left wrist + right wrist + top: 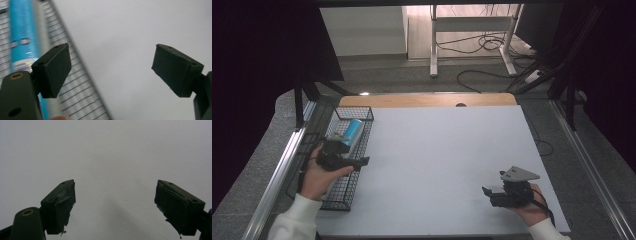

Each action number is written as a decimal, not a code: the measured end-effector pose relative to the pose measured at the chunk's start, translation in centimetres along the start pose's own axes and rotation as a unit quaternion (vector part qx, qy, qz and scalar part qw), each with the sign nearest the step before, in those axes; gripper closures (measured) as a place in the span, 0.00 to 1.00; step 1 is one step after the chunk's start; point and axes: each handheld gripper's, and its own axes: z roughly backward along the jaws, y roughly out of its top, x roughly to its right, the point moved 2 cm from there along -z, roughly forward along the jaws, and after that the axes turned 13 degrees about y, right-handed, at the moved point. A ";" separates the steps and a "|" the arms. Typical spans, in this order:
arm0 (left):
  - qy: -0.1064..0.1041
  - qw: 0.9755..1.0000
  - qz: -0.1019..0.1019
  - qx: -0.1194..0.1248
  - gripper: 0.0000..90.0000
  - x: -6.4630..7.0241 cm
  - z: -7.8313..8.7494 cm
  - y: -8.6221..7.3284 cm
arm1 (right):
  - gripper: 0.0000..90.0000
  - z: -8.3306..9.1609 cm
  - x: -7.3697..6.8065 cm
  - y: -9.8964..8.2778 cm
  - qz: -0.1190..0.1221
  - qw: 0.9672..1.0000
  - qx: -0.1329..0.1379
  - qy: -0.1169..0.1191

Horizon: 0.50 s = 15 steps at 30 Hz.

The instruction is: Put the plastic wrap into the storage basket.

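Right hand: nearest the high camera, low at the right, a hand (532, 204) in a white sleeve holds the right gripper (488, 193) just above the table's near right part, nose pointing left.
Right jaws: in the right gripper view they stand wide apart with nothing between them, only bare white surface beyond; the pad facings look ragged at the edges.
Grey plate: a three-cornered plate (519, 173) sits on top of the right gripper.
Left hand: the other hand (319, 176), also white-sleeved, holds the left gripper (362, 161) over the basket's right rim, nose pointing right toward the open table.
Left jaws: spread wide in the left gripper view, gripping nothing; one jaw hangs over the wire mesh, the other over the white surface.
Wire basket: a black wire basket (343, 192) lies along the table's left edge, long side running away from the person.
Blue pack: a blue, tube-like pack (353, 131) lies inside the basket toward its far end; in the left gripper view it (22, 37) lies outside the jaws, beyond the left-hand pad, not between them.
Table: white board (447, 165), a wooden strip along its far edge.
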 end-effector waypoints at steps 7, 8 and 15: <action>-0.018 0.998 -0.044 0.036 0.18 5.0 -0.3 -1.9 | 0.19 0.3 -0.1 0.2 -0.005 1.000 0.015 0.008; -0.023 0.998 -0.042 0.039 0.18 5.6 -0.4 -2.2 | 0.19 0.3 -0.2 0.2 -0.004 1.000 0.018 0.010; -0.023 0.998 -0.063 0.021 0.18 8.1 -0.9 -4.2 | 0.19 0.2 -0.3 0.1 -0.002 1.000 0.021 0.019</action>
